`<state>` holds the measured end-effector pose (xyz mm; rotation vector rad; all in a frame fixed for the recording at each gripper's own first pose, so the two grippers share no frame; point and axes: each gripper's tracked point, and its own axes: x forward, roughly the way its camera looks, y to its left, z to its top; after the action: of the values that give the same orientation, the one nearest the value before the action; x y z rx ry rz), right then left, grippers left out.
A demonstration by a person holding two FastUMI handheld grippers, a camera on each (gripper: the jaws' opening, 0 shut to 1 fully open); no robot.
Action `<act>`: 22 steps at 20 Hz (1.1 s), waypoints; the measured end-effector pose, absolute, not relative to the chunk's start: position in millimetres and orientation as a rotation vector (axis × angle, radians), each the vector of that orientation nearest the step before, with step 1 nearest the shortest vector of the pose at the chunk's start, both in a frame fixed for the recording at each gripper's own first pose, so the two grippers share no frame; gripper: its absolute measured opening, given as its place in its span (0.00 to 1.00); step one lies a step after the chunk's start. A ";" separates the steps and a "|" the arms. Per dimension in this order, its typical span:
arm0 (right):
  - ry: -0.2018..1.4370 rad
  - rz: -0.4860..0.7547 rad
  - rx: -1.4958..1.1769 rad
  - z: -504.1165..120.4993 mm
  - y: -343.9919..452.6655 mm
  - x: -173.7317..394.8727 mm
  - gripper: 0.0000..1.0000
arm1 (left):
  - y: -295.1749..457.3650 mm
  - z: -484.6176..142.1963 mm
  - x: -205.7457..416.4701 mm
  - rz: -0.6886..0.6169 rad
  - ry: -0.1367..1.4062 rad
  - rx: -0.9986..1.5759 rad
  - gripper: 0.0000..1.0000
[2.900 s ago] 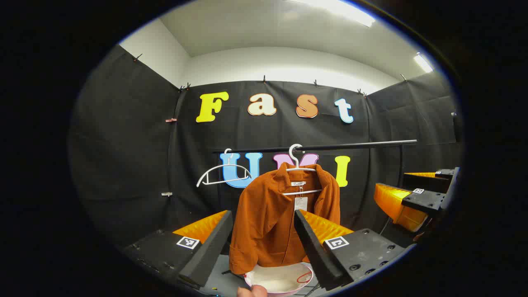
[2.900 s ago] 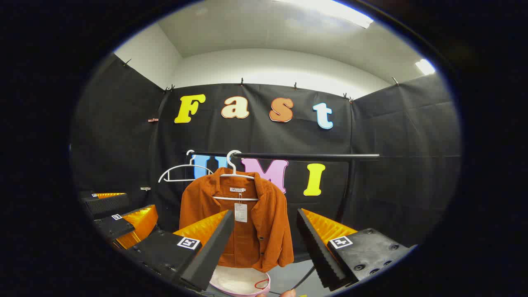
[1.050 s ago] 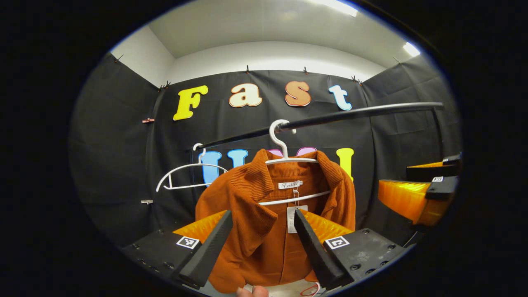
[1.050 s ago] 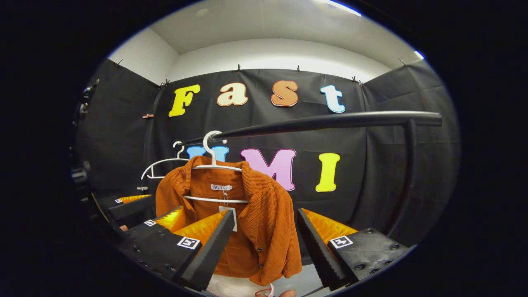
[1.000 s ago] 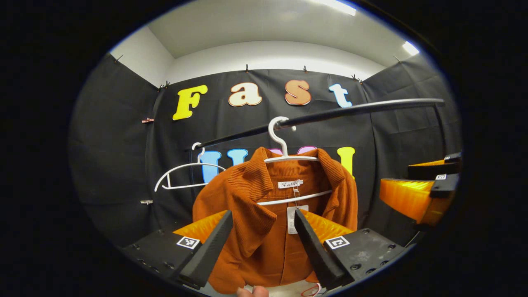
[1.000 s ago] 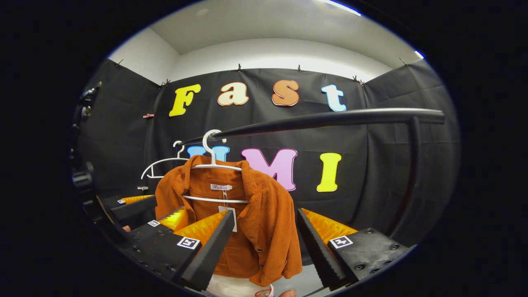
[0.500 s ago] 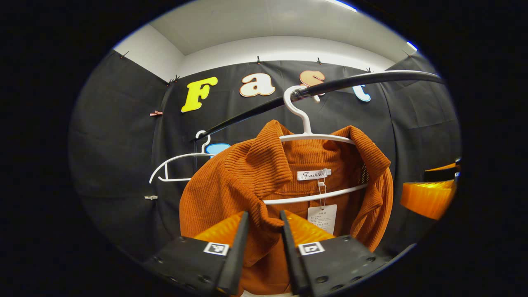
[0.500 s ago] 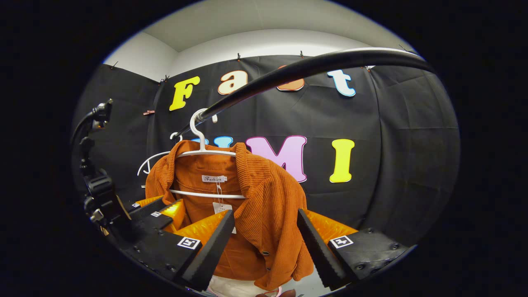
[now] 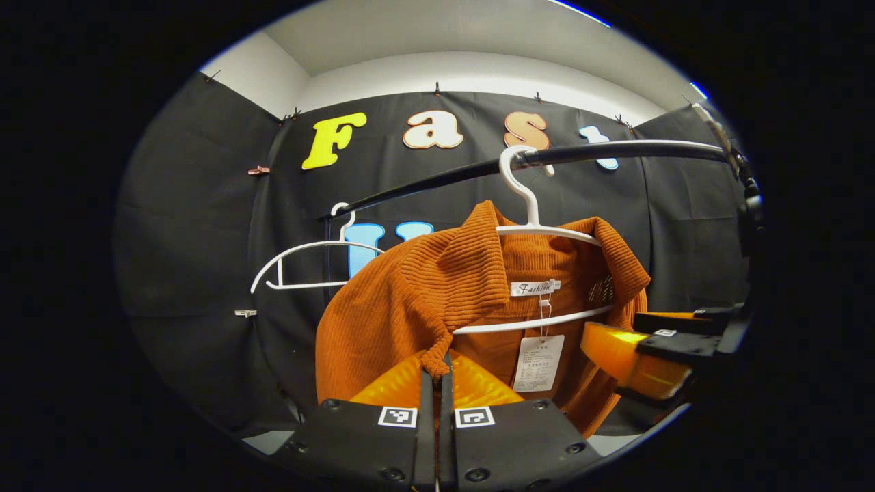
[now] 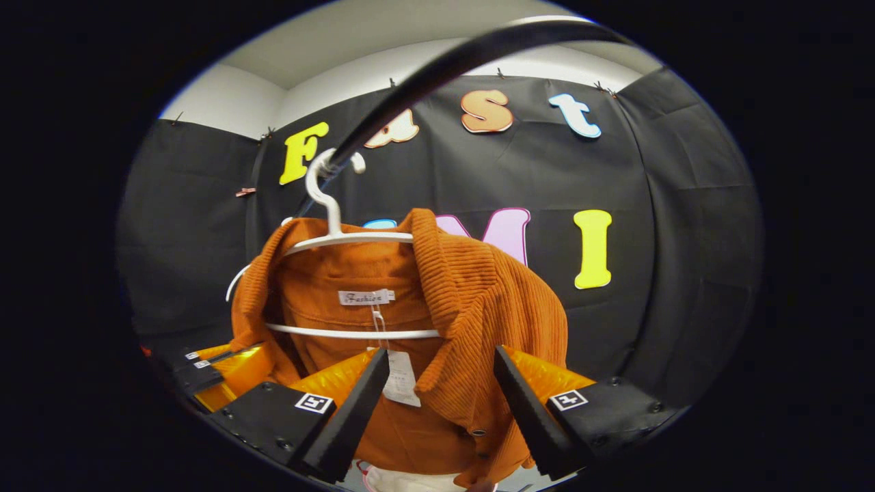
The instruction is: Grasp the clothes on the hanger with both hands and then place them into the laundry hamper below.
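In the left gripper view, the left gripper [image 9: 437,383] has its two black fingers pressed together, pinching the tip of the left collar flap of the rust-orange corduroy jacket [image 9: 410,301]; the jacket hangs on a white plastic hanger [image 9: 540,229] whose hook sits over the black metal rail [image 9: 601,152]; a white paper price tag [image 9: 538,362] dangles from the neck label on a string; an empty white hanger [image 9: 301,263] hangs farther along the rail to the left; the right gripper [image 9: 646,348], orange and black, sits just beside the jacket's other edge at the right of this view.

In the right gripper view, the right gripper [image 10: 441,389] stands wide, its fingers either side of the jacket's [image 10: 478,301] right collar and front panel without pressing on them; the jacket is on the white plastic hanger [image 10: 328,225], hooked on the black metal rail [image 10: 437,75] that curves overhead; the left gripper [image 10: 219,372] shows low at the left, touching the jacket's far edge; under the hem a pale rounded rim [image 10: 403,482] shows, too little to tell what it is.
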<state>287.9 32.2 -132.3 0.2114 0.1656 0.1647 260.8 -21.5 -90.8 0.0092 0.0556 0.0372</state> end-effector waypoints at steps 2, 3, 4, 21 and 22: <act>0.213 0.161 0.287 -144.7 33.9 300.6 0.79 | -22.3 -88.9 261.5 0.028 0.056 0.014 0.05; 0.227 0.143 0.310 -151.3 29.2 305.7 0.56 | -22.4 -89.3 261.8 0.024 0.055 0.019 0.05; 0.243 0.138 0.335 -156.0 24.4 303.3 0.33 | -22.9 -89.0 260.8 0.023 0.057 0.023 0.05; 0.585 0.529 0.387 -176.8 45.4 265.3 0.04 | 2.9 -78.9 264.3 -0.014 0.216 -0.016 0.05; 0.612 0.537 0.378 -178.2 44.3 264.6 0.05 | 5.3 -76.5 266.3 -0.019 0.222 -0.017 0.05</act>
<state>264.6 44.3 -178.2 0.3781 0.6124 0.5371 266.3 5.3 -76.5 -0.0168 0.2222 -0.0187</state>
